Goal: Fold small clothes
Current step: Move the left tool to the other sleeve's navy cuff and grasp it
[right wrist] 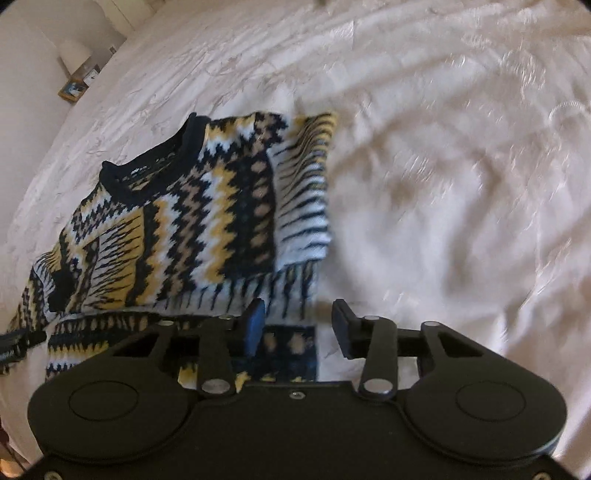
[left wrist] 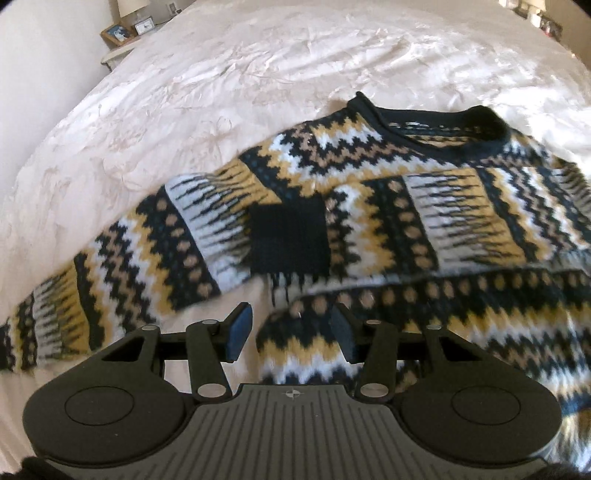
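A small knit sweater point(left wrist: 388, 206) in black, yellow, tan and white zigzag bands lies on the bed, collar point(left wrist: 480, 122) away from me. One sleeve is folded across its chest, with its black cuff point(left wrist: 290, 240) near the middle. The other sleeve point(left wrist: 92, 291) stretches out to the left. My left gripper point(left wrist: 290, 328) is open and empty, just above the sweater's lower left body. In the right wrist view the sweater point(right wrist: 207, 221) lies to the left, its right side folded in. My right gripper point(right wrist: 297, 328) is open and empty over the sweater's lower right edge.
The sweater lies on a wide white wrinkled bedspread point(left wrist: 258, 74), which also fills the right wrist view point(right wrist: 443, 184). A nightstand with picture frames point(left wrist: 118, 33) and a lamp stands at the far left of the bed.
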`<state>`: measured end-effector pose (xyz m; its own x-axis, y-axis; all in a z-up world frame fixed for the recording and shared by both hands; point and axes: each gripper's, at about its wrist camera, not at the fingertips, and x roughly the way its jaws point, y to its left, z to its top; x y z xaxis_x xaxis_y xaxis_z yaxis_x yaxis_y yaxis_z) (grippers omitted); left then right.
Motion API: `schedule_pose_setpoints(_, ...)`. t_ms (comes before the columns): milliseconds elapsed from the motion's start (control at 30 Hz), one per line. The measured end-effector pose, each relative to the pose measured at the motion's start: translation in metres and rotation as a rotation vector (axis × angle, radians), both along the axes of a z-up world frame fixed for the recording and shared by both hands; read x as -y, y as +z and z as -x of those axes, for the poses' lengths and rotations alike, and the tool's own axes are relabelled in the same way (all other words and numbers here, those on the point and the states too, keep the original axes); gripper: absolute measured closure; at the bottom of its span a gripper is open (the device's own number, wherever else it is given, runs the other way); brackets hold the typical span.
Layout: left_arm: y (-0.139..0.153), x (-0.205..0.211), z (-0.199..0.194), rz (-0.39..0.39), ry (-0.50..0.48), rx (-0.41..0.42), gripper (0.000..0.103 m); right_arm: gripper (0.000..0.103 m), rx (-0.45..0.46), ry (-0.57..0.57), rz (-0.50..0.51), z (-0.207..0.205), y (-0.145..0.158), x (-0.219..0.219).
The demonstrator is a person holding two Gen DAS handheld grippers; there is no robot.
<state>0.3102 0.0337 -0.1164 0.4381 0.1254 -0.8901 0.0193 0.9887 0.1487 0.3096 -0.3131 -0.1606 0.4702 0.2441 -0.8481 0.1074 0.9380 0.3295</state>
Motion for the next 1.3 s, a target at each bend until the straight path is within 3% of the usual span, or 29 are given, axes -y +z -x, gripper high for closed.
schedule_pose_setpoints(67, 0.004, -0.005, 0.008, 0.048, 0.006, 0.001, 0.056, 0.058, -0.019, 0.0, 0.012, -0.003, -0.006, -0.006)
schedule_pose_setpoints(100, 0.006, -0.007, 0.01, 0.063, 0.012, 0.0, 0.056, 0.066, -0.038, 0.005, 0.023, -0.005, -0.01, -0.009)
schedule_pose_setpoints(167, 0.01, -0.012, 0.017, 0.065, 0.029, 0.005, 0.056, 0.093, -0.037, 0.032, 0.043, -0.01, -0.012, -0.015)
schedule_pose_setpoints(267, 0.016, -0.02, 0.027, 0.062, 0.056, 0.027, 0.056, 0.094, -0.008, 0.068, 0.168, -0.013, -0.005, -0.021)
schedule_pose_setpoints(333, 0.02, -0.029, 0.035, 0.068, 0.09, 0.04, 0.055, 0.093, -0.016, 0.04, 0.176, -0.012, -0.007, -0.018)
schedule_pose_setpoints(433, 0.026, -0.046, 0.048, 0.072, 0.163, 0.06, 0.046, 0.078, -0.004, 0.022, 0.183, -0.008, -0.004, -0.018)
schedule_pose_setpoints(467, 0.027, -0.053, 0.052, 0.08, 0.19, 0.064, 0.042, 0.07, 0.015, 0.018, 0.185, -0.005, -0.001, -0.019)
schedule_pose_setpoints(500, 0.028, -0.061, 0.056, 0.091, 0.215, 0.067, 0.035, 0.053, 0.032, 0.014, 0.18, -0.001, 0.003, -0.019)
schedule_pose_setpoints(567, 0.029, -0.082, 0.065, 0.118, 0.261, 0.073, 0.029, 0.037, 0.069, 0.003, 0.169, 0.008, 0.014, -0.017)
schedule_pose_setpoints(900, 0.031, -0.202, 0.094, 0.101, 0.456, 0.141, 0.025, 0.026, 0.204, 0.047, 0.184, 0.034, 0.063, -0.071)
schedule_pose_setpoints(1067, 0.022, -0.26, 0.095, 0.115, 0.504, 0.153, 0.025, 0.024, 0.208, 0.095, 0.164, 0.042, 0.075, -0.127)
schedule_pose_setpoints(1300, -0.001, -0.316, 0.088, 0.199, 0.518, 0.155, 0.025, 0.024, 0.173, 0.15, 0.147, 0.045, 0.079, -0.209)
